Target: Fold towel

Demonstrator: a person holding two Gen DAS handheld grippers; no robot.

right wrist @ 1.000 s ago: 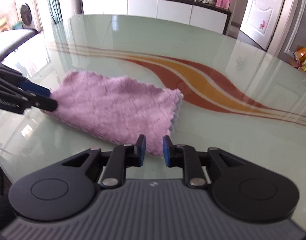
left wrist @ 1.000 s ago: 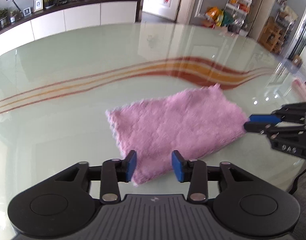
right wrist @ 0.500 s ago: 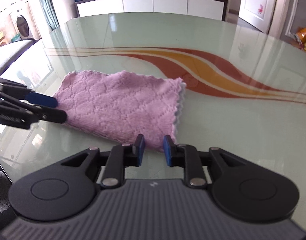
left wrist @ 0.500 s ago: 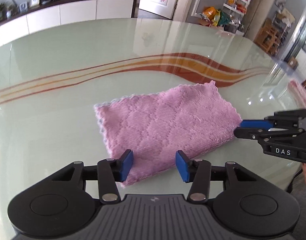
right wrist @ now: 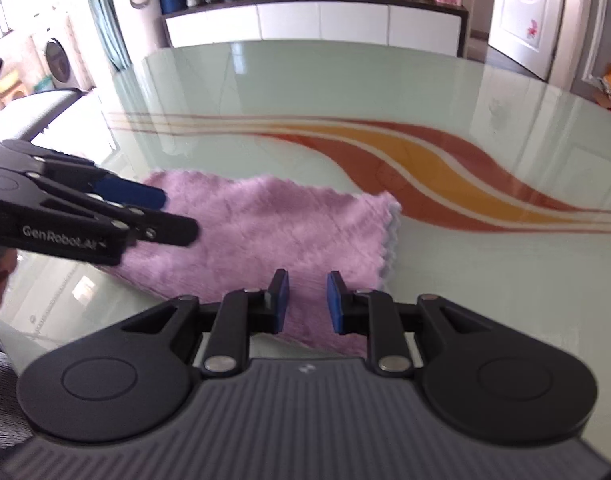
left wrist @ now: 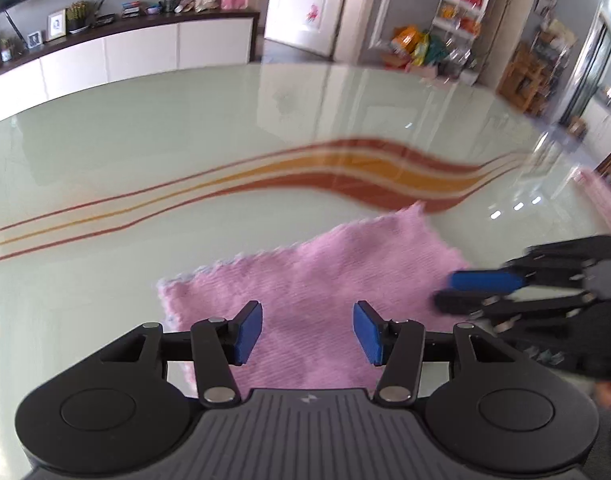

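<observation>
On the glass table (left wrist: 145, 152) the pink towel (left wrist: 317, 276) lies flat, seemingly folded once already, toward the near right edge. The left gripper (left wrist: 307, 332) hovers over the towel's near-left part, its jaws apart with nothing pinched. To its right, the right gripper (right wrist: 305, 300) hangs over the near-right corner, jaws narrowly parted, pads clear of the cloth. The step looks like the approach for another fold. Next, each gripper needs to drop onto the near edge and pinch it before lifting.

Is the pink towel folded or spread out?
Folded already: the towel lies flat on the table, and doubled layers show along its right edge.
</observation>
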